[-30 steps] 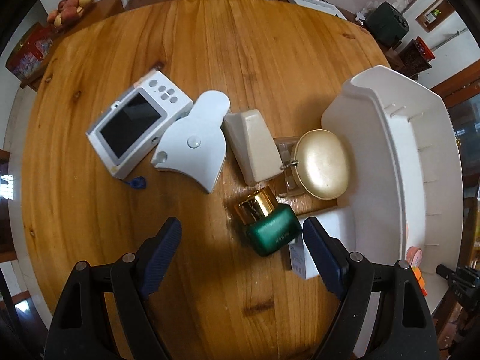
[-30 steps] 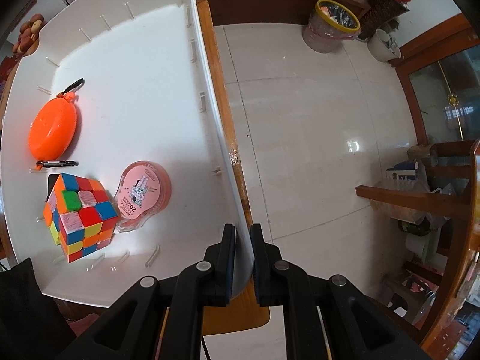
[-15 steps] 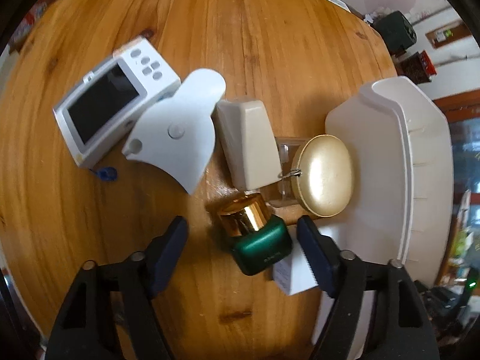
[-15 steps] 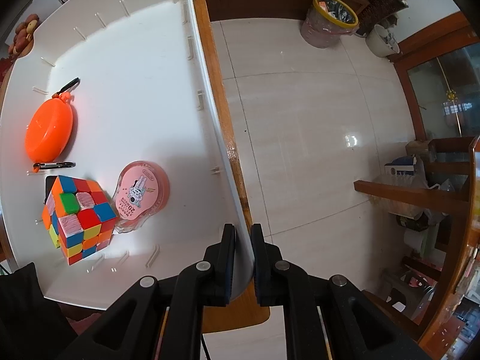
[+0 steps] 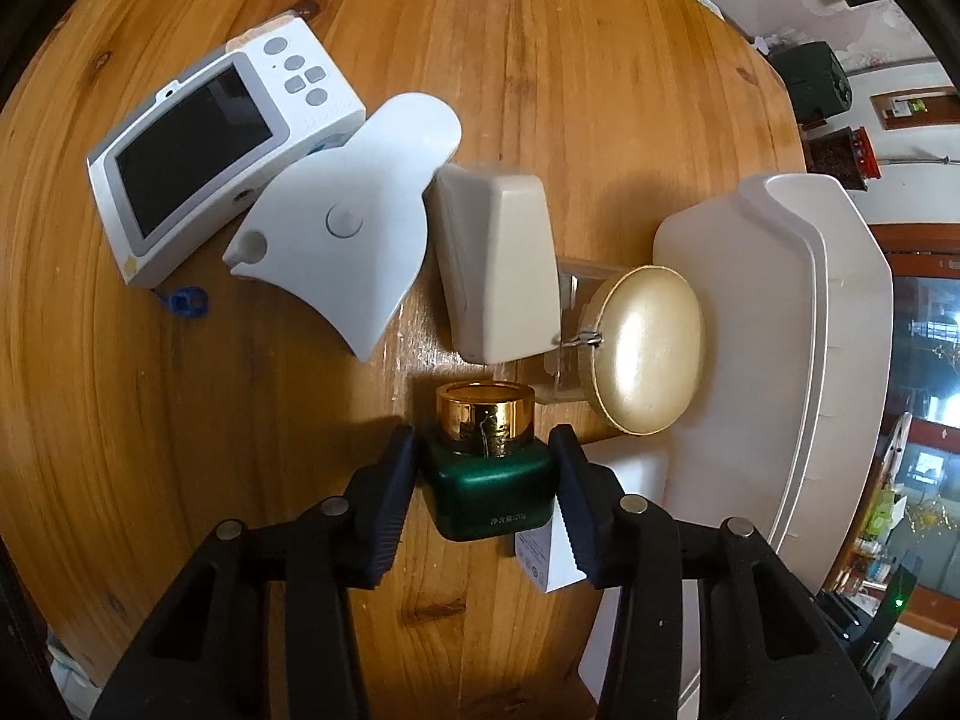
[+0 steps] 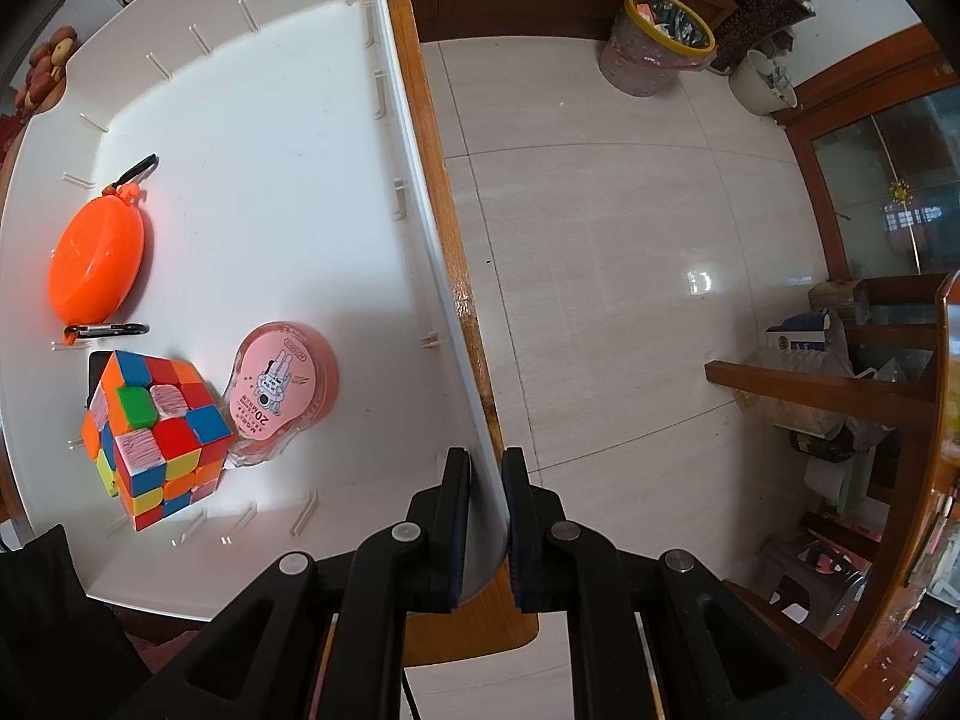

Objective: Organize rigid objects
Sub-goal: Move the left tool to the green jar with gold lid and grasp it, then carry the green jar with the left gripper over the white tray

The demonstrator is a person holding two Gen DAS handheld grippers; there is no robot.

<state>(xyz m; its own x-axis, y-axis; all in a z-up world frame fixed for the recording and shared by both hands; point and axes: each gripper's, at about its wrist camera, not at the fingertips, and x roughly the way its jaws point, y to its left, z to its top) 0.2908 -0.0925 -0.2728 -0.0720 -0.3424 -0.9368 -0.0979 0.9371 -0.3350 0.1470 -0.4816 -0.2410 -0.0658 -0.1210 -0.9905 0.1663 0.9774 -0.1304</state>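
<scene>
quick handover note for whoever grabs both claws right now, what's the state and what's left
Left claw: fingers on both sides of the green jar, touching or nearly so; jar not lifted off the wooden table.
Right claw: shut on the white bin wall, steadying it.
Done, in the bin: orange case, puzzle cube, pink round case.
Left on the table: green jar, gold compact, beige box, white fan-shaped piece, white screen device, small white box.
</scene>
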